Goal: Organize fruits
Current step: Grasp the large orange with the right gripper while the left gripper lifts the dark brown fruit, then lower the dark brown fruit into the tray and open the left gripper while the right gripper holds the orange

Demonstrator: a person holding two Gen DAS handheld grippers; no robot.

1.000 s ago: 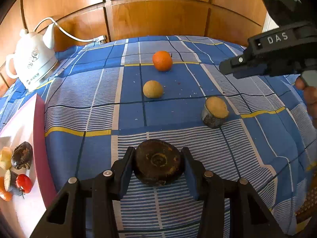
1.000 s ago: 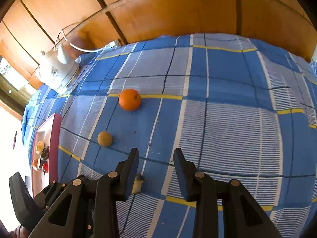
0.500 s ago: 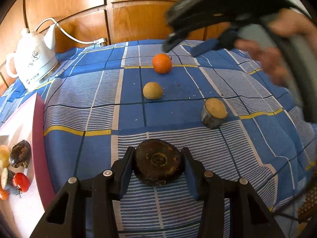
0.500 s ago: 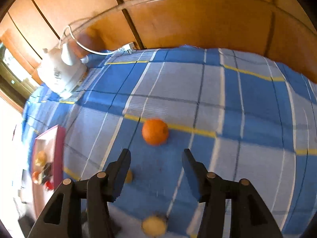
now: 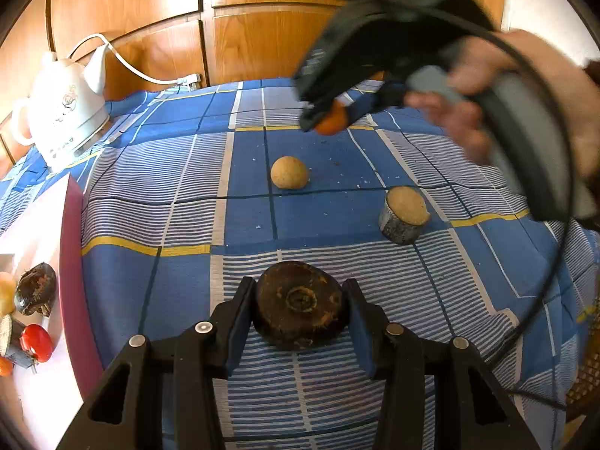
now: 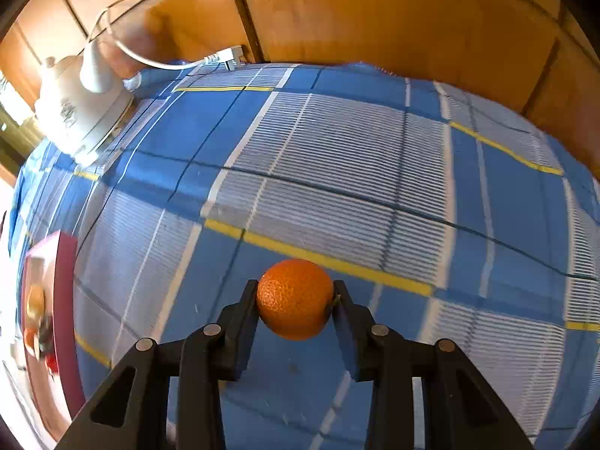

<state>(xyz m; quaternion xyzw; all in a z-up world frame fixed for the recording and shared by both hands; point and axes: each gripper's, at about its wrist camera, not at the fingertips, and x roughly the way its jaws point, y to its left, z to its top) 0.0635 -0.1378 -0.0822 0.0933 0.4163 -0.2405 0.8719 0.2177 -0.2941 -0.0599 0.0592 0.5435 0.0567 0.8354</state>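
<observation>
- Left gripper (image 5: 300,311) clamps a dark round fruit (image 5: 299,304) resting on the blue checked cloth (image 5: 187,172).
- Beyond it lie a tan ball (image 5: 289,172) and a cut stub (image 5: 404,215).
- Right gripper (image 6: 296,303), jaws just closing, pinches the orange (image 6: 295,299); seemingly lifted, hard to tell.
- A white kettle (image 5: 63,112) stands far left.

A white electric kettle (image 5: 63,112) stands at about ten o'clock on the blue checked cloth (image 5: 180,195). Its white cord (image 5: 138,71) goes toward one o'clock, to a plug (image 5: 189,79) that lies at the far edge of the cloth. Behind the cloth, at twelve o'clock, there are brown wooden panels (image 5: 247,37). In the right wrist view the kettle (image 6: 78,108) is also at ten o'clock, and the cord (image 6: 150,60) runs to the plug (image 6: 228,56) at eleven o'clock.
</observation>
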